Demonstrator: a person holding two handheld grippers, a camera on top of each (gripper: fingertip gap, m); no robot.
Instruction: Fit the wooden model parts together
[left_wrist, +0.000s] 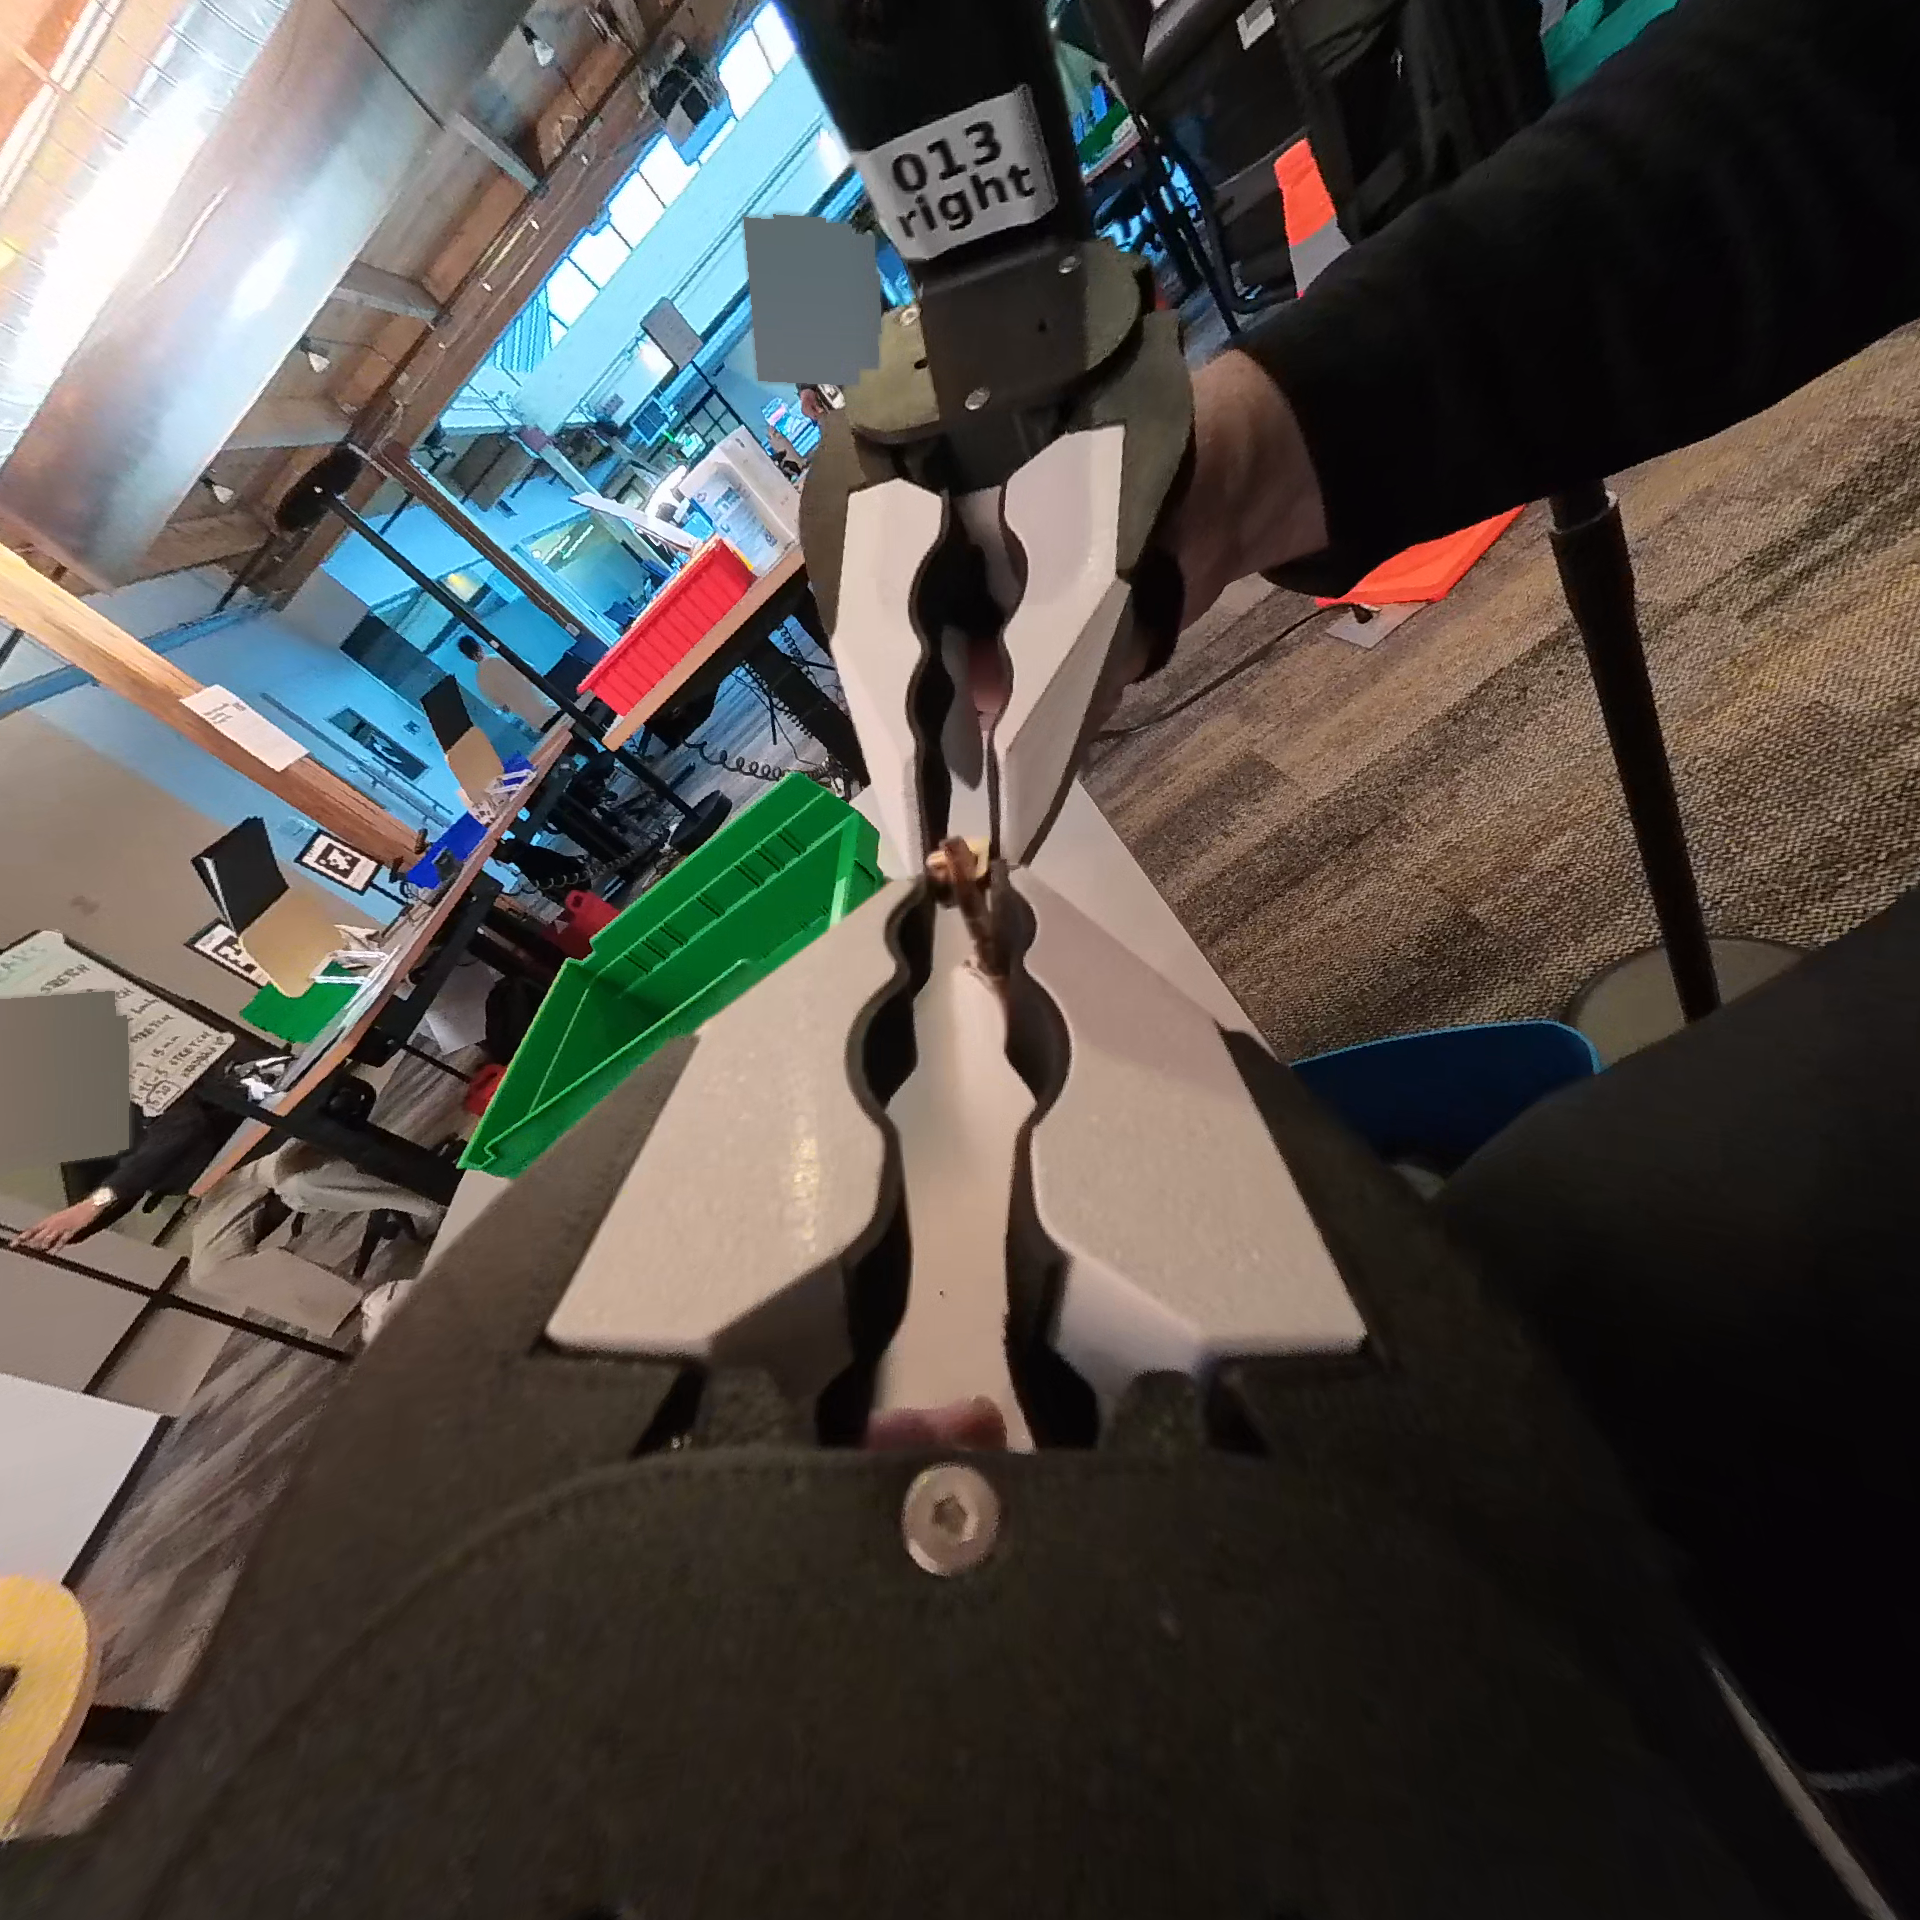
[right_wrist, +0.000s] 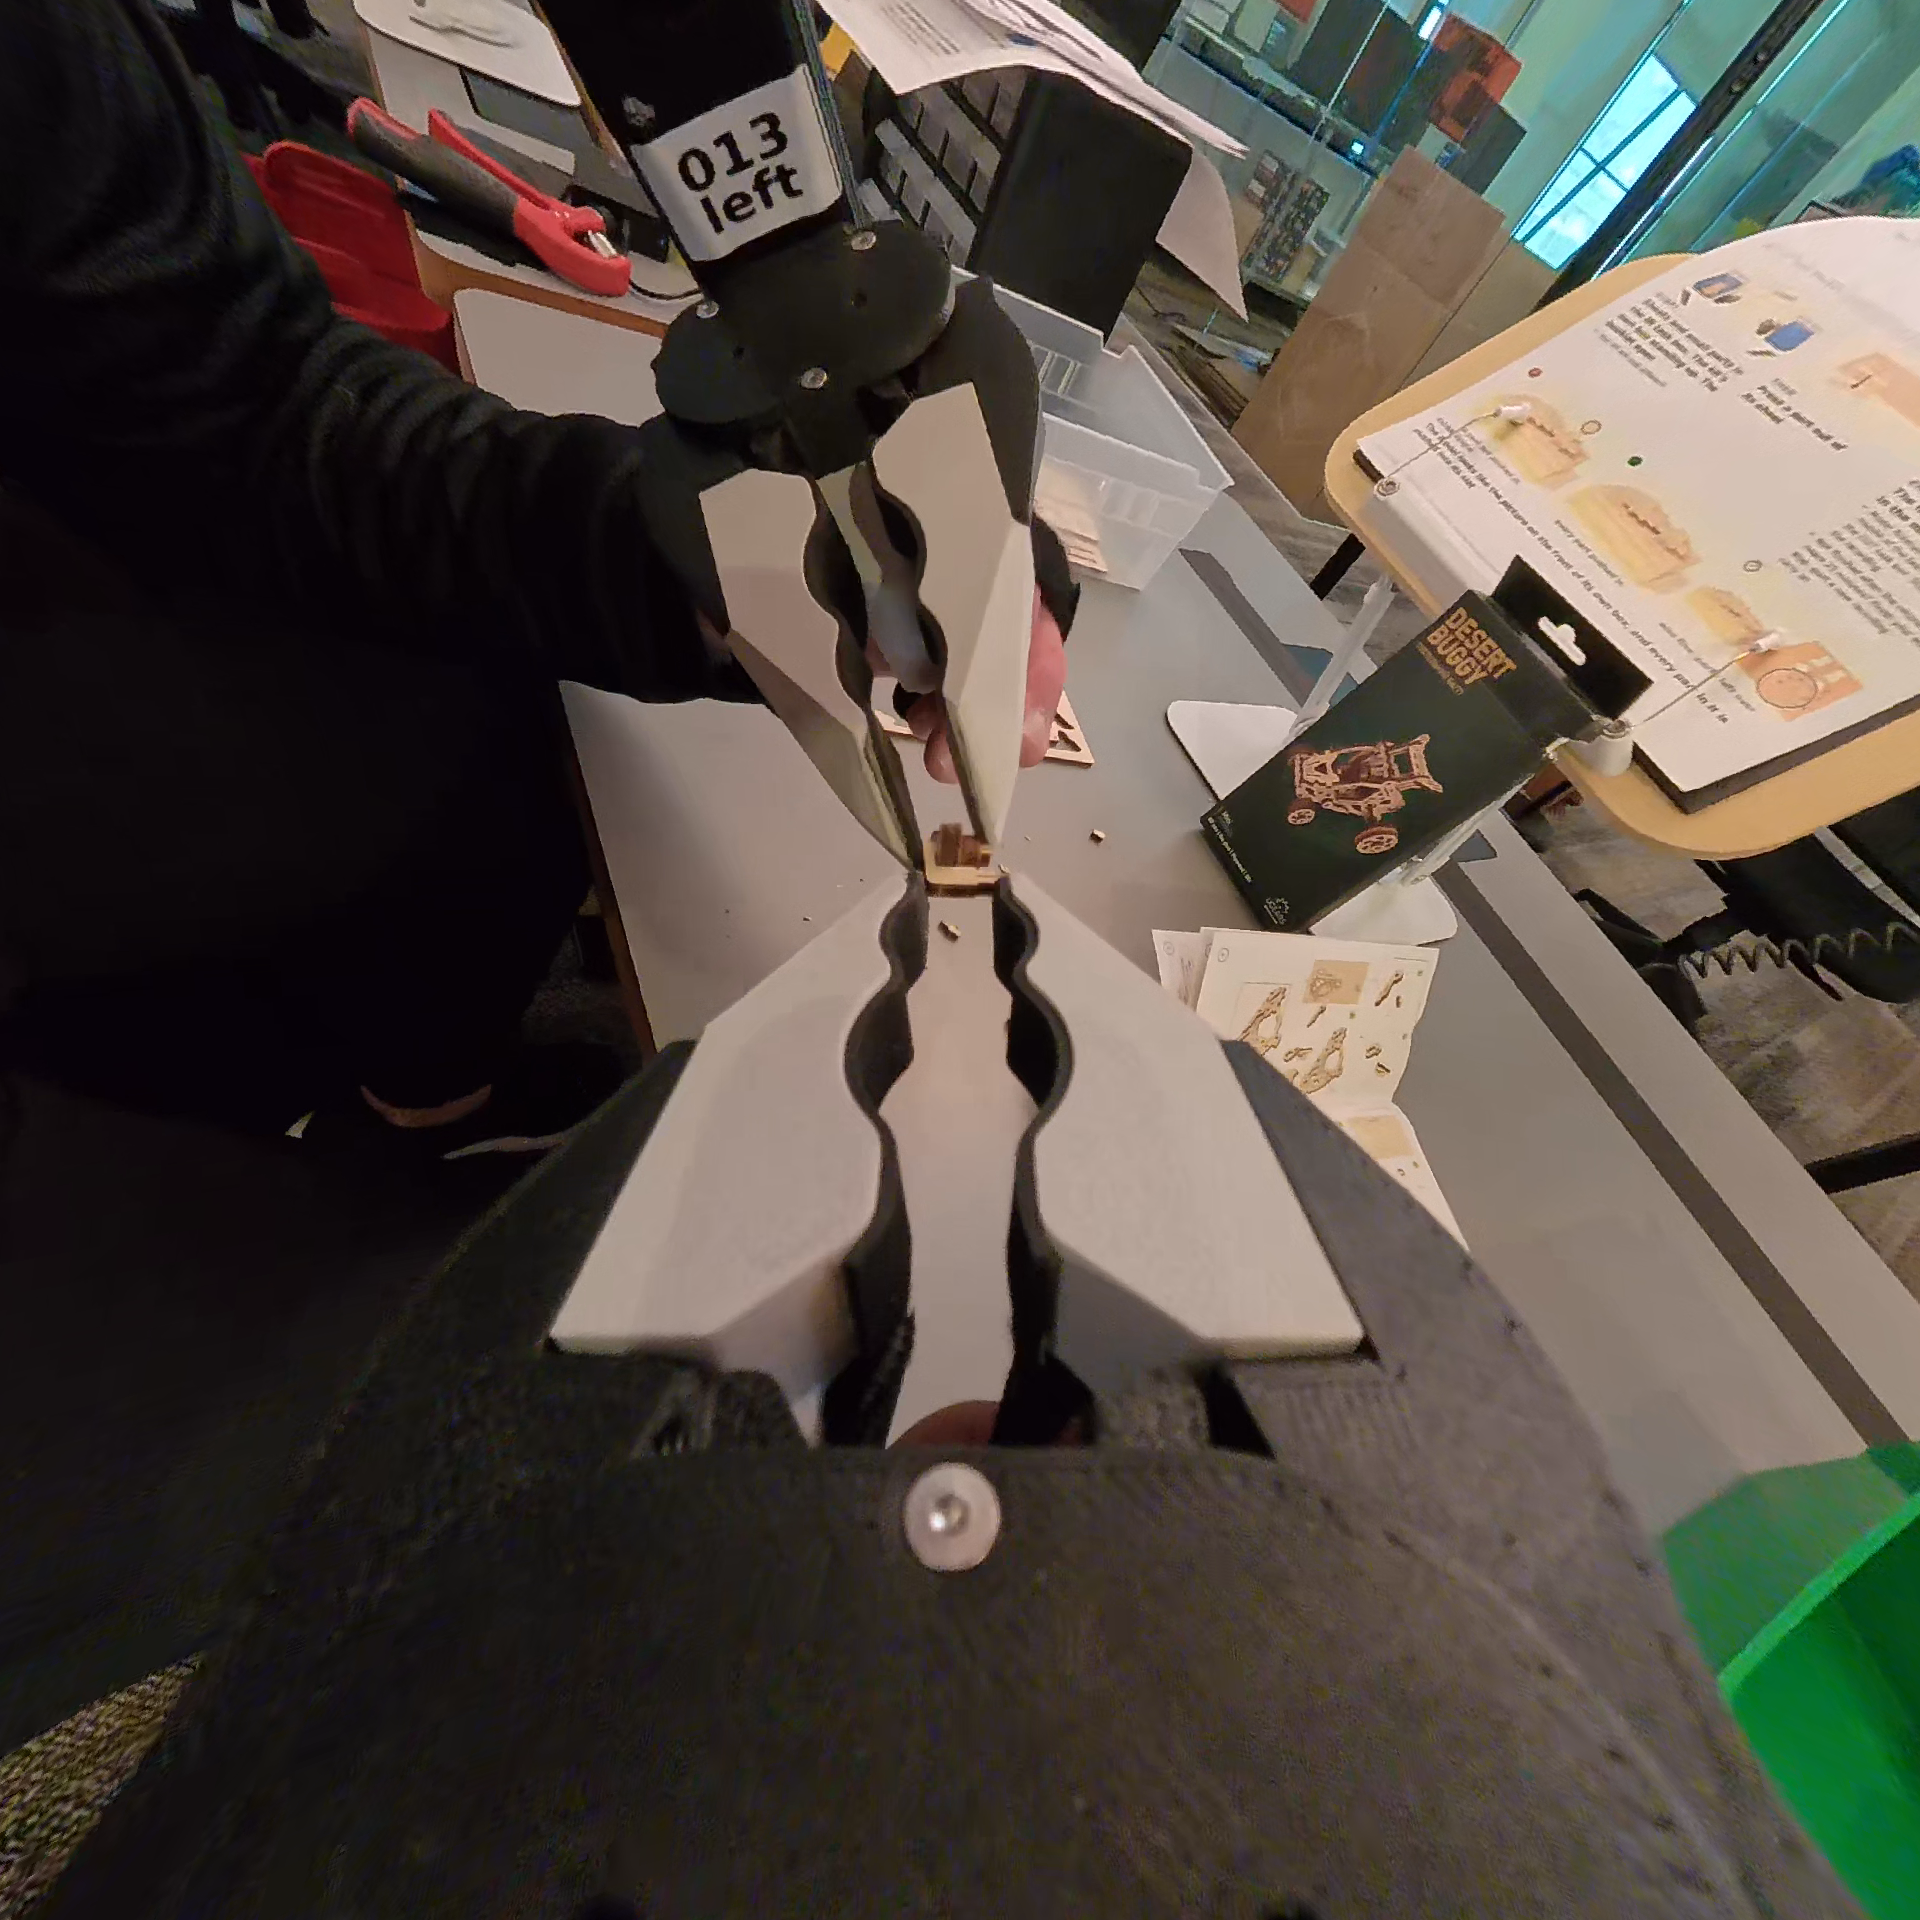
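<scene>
Spanning the scene, the grey table (right_wrist: 1299, 1039) carries a green bin (left_wrist: 665, 977), a dark model box (right_wrist: 1392, 758) and an instruction sheet (right_wrist: 1320, 1008). Above it, tip to tip, the left gripper (right_wrist: 940, 831) and right gripper (right_wrist: 961, 902) are each narrowed onto the small wooden model parts (right_wrist: 958, 862), pads pressing them.

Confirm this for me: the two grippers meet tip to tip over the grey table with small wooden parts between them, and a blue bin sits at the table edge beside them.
One detail is wrong: the bin is green, not blue, as the left wrist view shows. The rest holds: the left gripper and right gripper meet tip to tip over the grey table, small wooden parts between them.
</scene>
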